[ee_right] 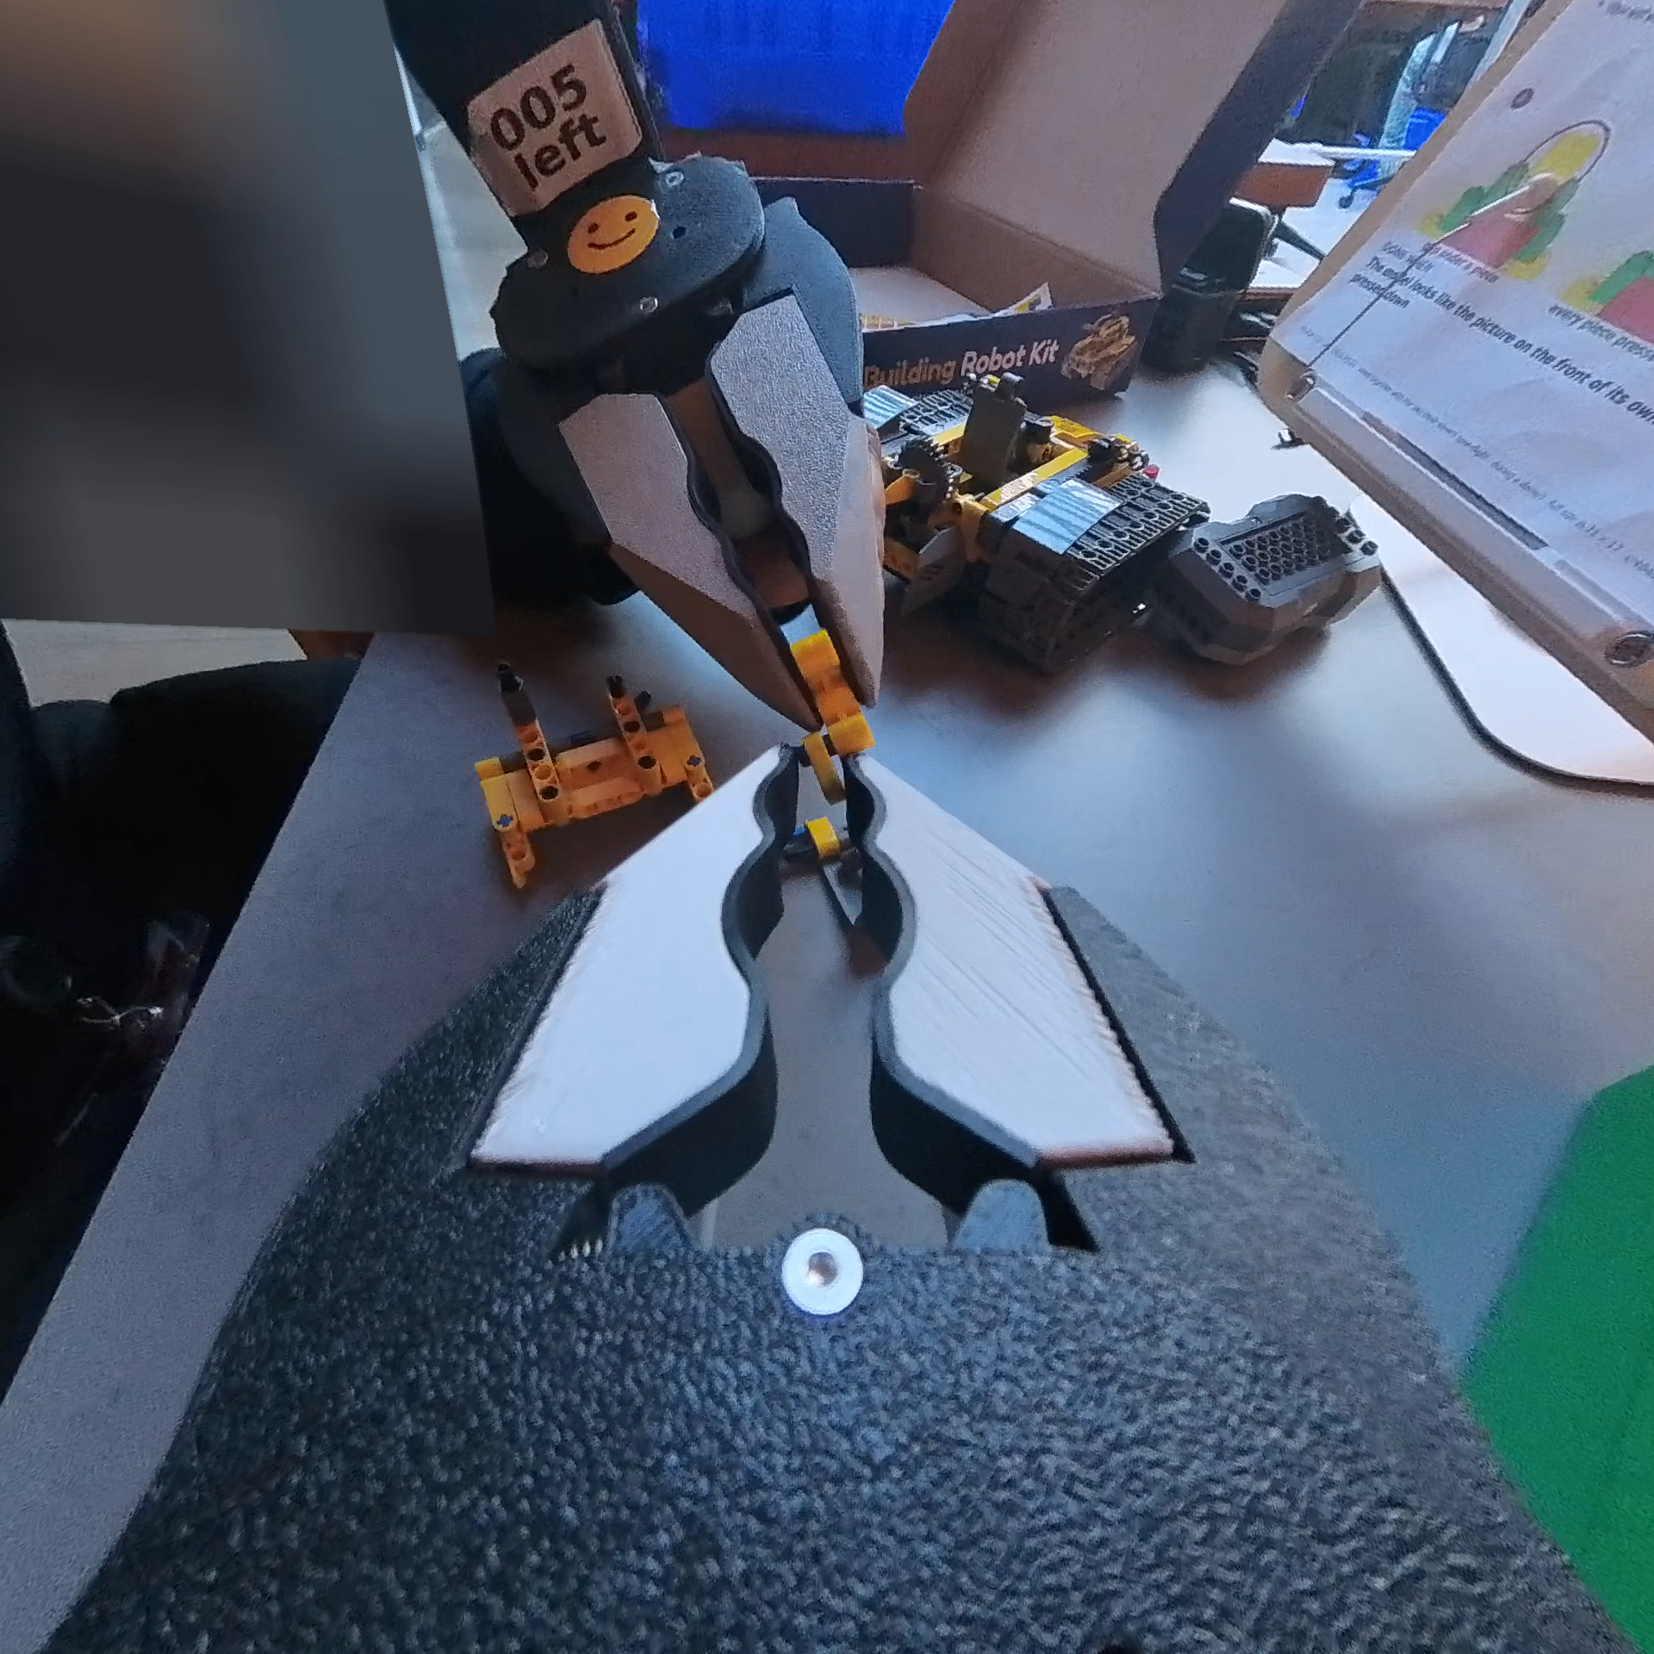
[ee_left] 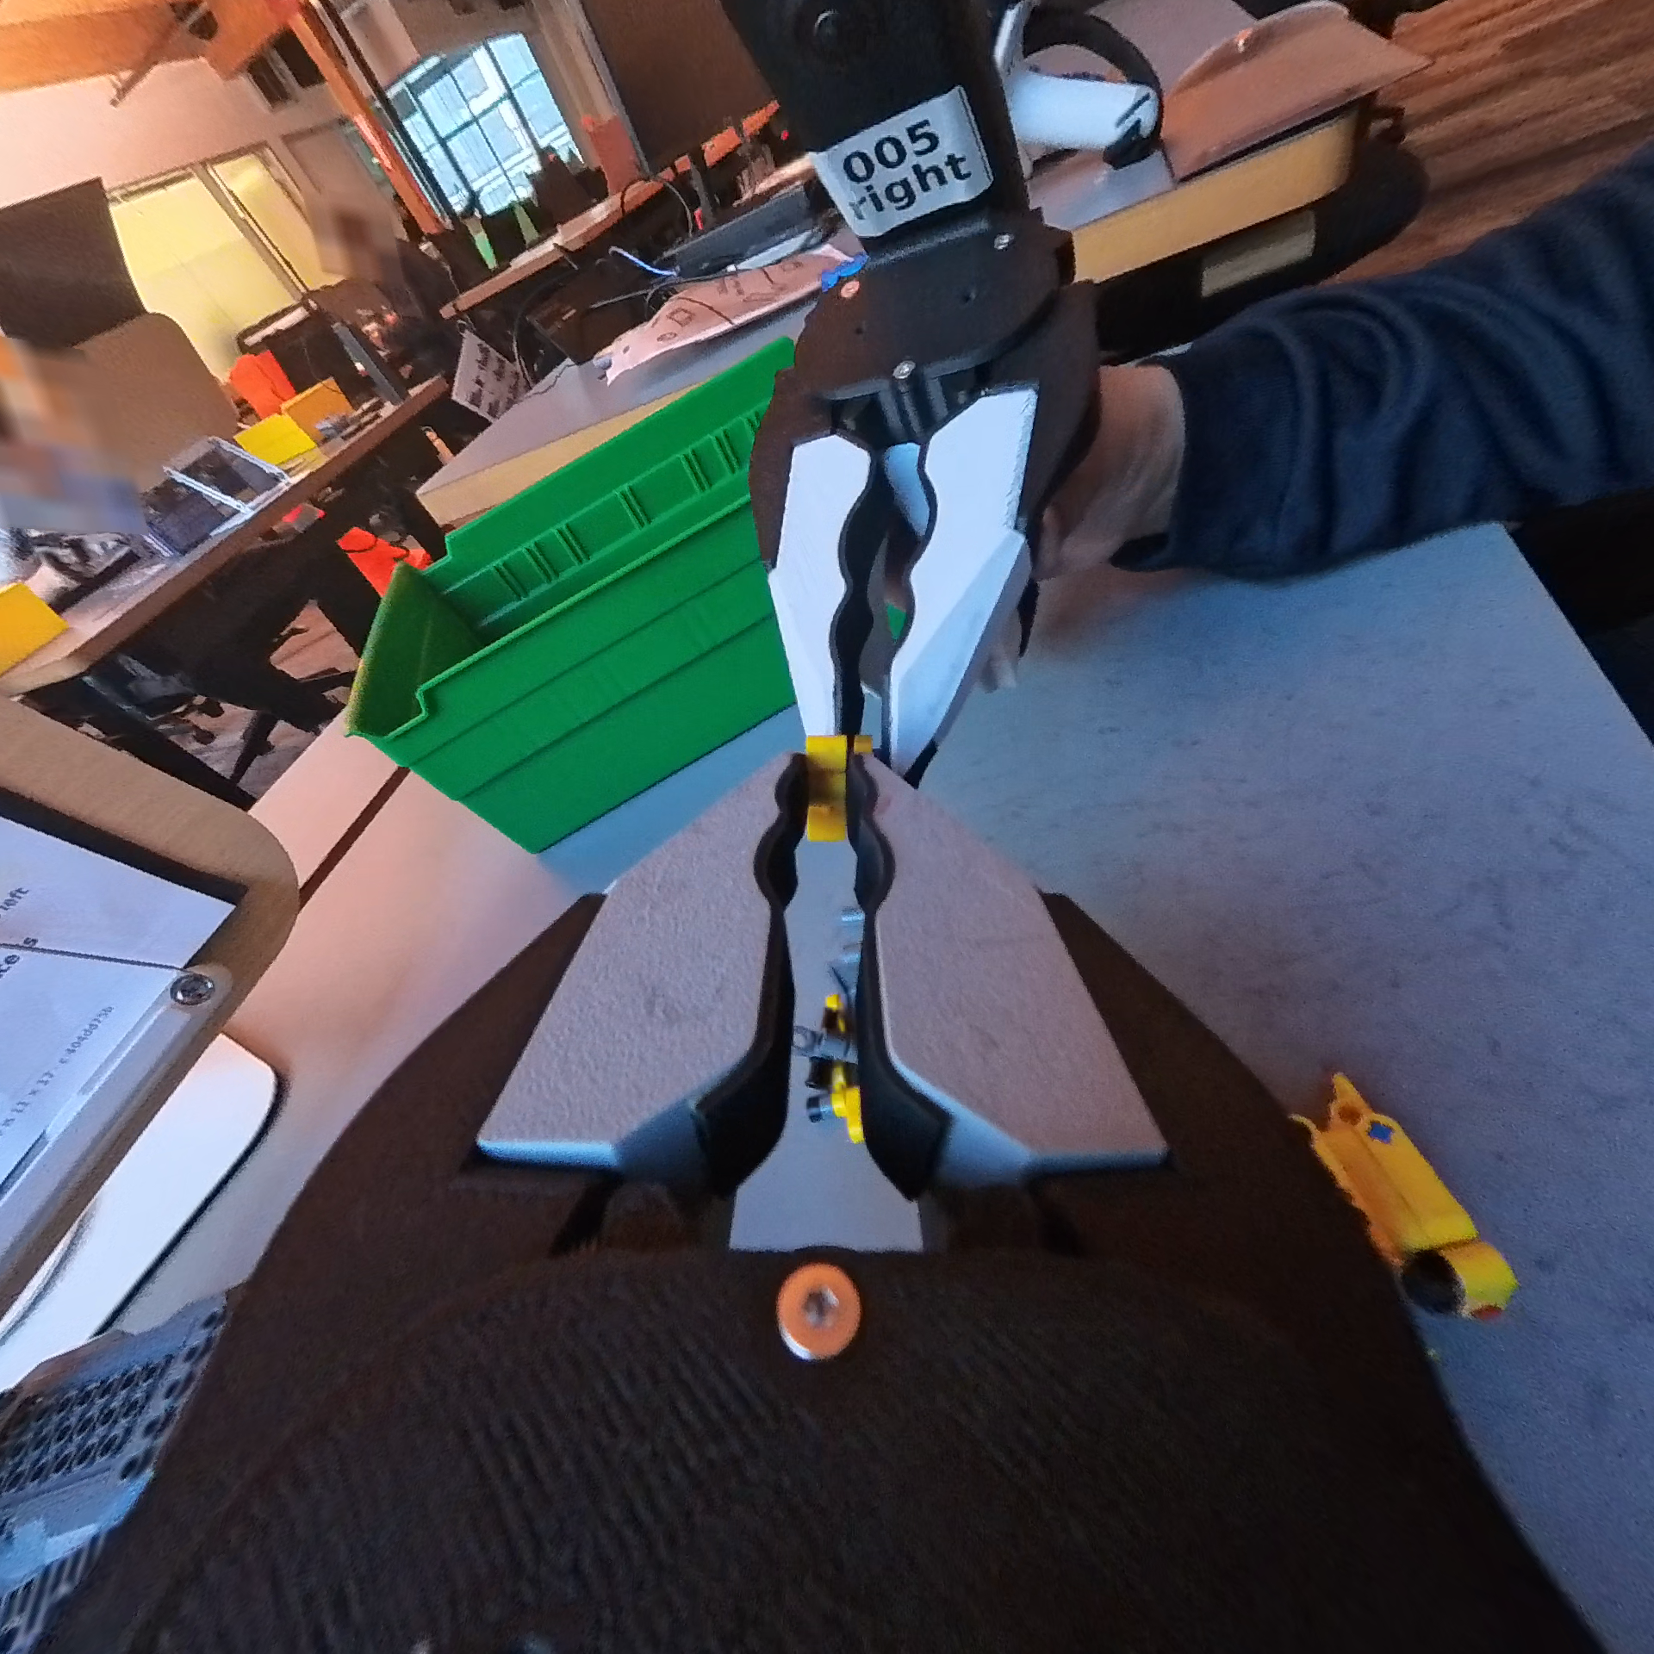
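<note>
Pinching a small yellow plastic brick piece (ee_left: 828, 788) between them, my left claw (ee_left: 828, 771) and right claw (ee_right: 823, 761) meet tip to tip above the grey bench (ee_right: 1163, 850), both clamped on it, apparently steadying it; a yellow brick frame (ee_right: 582, 779) lies left, a green plastic bin (ee_left: 573, 644) beyond.

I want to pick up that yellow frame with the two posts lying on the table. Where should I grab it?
Probably the long middle bar of the yellow frame, pinched across its thin sides from straight above. It lies flat on the table, and that bar looks narrow enough for the fingers. The two posts stick up, so come down between them. Both grippers are busy holding a small yellow piece.
</note>
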Demonstrator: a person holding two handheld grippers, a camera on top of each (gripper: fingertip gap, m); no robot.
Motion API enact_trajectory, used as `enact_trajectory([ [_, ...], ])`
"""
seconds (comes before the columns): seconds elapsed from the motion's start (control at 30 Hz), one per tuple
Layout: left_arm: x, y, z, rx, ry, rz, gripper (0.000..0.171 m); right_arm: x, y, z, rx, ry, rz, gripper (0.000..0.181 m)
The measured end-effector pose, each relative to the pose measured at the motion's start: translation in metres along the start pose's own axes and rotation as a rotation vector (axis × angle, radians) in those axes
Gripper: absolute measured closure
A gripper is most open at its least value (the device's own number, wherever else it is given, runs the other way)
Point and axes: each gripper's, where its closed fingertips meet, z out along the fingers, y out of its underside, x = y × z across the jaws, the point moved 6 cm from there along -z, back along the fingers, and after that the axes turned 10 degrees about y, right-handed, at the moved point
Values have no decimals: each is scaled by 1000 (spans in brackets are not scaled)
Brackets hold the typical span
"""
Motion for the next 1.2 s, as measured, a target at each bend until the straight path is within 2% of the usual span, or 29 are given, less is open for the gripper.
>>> enact_trajectory([
  [0.2,-1,-1,1,-67,-89,83,166,3,-3,0,-9,57,-9,175],
  [0.3,-5,0,0,-108,-129,76,166,2,-5,4,-50,183,-95,175],
  [0.43,-8,0,1,-134,-205,69,166,-3,-8,9,-129,397,-326,177],
  [0.53,-11,-5,0,-107,-284,76,165,-1,-14,9,-105,479,-317,176],
  [0.67,-11,-7,2,-135,-383,164,165,1,-17,9,-92,519,-290,177],
  [0.87,-12,-6,5,-136,-406,144,164,-2,-14,12,-163,615,-459,181],
  [0.93,-32,-10,-10,-94,-525,92,166,-18,-14,21,-129,508,-404,181],
  [1.0,-43,-14,-24,5,-490,-9,166,-23,-16,29,-135,542,-461,181],
  [1.1,-31,-4,-18,0,-365,-70,166,-11,-21,21,-82,537,-360,181],
  [1.2,-32,-7,-15,50,-297,-110,166,1,-6,20,-153,547,-332,181],
])
